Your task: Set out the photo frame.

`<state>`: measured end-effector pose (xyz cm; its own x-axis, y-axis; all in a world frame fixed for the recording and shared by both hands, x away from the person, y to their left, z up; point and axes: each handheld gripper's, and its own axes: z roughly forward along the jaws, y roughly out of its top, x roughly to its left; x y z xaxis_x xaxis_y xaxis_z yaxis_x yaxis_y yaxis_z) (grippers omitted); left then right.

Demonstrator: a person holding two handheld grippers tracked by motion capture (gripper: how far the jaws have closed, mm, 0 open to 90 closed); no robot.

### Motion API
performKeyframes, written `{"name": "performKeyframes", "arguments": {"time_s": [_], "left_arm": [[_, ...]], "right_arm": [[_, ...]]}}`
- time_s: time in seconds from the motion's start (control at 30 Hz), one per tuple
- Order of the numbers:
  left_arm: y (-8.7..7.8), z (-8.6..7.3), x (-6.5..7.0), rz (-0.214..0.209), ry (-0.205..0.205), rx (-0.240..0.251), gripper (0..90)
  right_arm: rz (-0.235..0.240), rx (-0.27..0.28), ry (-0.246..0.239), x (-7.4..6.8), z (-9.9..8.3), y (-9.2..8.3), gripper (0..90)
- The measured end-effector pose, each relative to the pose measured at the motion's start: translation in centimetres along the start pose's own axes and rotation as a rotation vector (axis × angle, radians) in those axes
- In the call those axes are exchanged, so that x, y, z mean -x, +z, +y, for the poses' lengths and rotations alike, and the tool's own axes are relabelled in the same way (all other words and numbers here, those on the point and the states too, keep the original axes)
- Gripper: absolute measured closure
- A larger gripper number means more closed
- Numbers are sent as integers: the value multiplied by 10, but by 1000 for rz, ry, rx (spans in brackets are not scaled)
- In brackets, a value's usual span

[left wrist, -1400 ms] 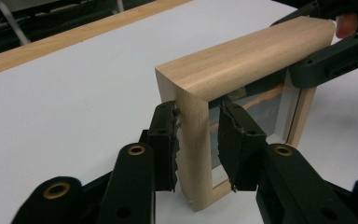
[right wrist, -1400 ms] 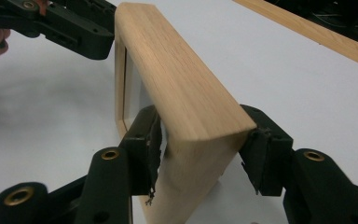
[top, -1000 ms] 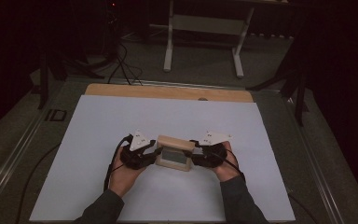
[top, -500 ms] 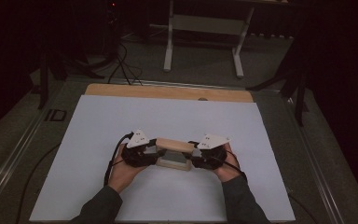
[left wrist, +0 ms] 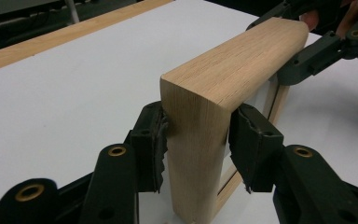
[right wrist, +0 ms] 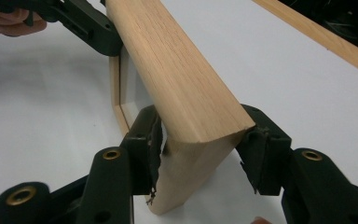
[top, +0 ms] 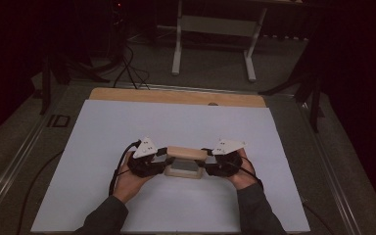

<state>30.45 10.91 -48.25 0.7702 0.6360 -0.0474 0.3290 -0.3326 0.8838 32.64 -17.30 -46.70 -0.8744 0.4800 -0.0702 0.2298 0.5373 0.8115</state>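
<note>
this is looking like a dim lab or workroom: a white table (top: 127, 122) is sitting among cables (top: 127, 68) (black ones) and metal stands (top: 178, 39).

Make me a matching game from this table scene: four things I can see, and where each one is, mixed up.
Things:
1 wooden frame
2 white sheet
3 wooden strip
4 metal stand

Places:
A on the floor beyond the table
B along the table's far edge
C standing on the sheet, near the person
D spread over the tabletop

Pairs: 1-C, 2-D, 3-B, 4-A
</note>
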Motion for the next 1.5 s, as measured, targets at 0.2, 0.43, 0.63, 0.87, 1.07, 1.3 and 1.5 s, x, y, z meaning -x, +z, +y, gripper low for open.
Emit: {"name": "performKeyframes", "arguments": {"time_s": [0.2, 0.43, 0.63, 0.87, 1.07, 1.3, 1.5], "left_arm": [[-1, -3, -1, -7, -6, -7, 581], [1, -4, -4, -38, -28, -8, 553], [1, -4, -3, -31, -21, -11, 560], [-1, -3, -6, -4, -24, -17, 562], [-2, -3, -12, 16, -33, -20, 562], [-3, -3, -19, 48, -59, -16, 564], [-5, -3, -23, 81, -68, -21, 561]], "right_arm": [[11, -3, 23, 4, -3, -2, 542], [8, -3, 4, 3, -3, -2, 547], [-4, 0, -8, 1, -2, -1, 546], [-36, 0, 3, -2, 1, 4, 542], [-76, 0, 10, -4, 5, 10, 537], [-113, 8, 19, -3, 11, 21, 540], [-128, 13, 34, -1, 15, 28, 543]]}}
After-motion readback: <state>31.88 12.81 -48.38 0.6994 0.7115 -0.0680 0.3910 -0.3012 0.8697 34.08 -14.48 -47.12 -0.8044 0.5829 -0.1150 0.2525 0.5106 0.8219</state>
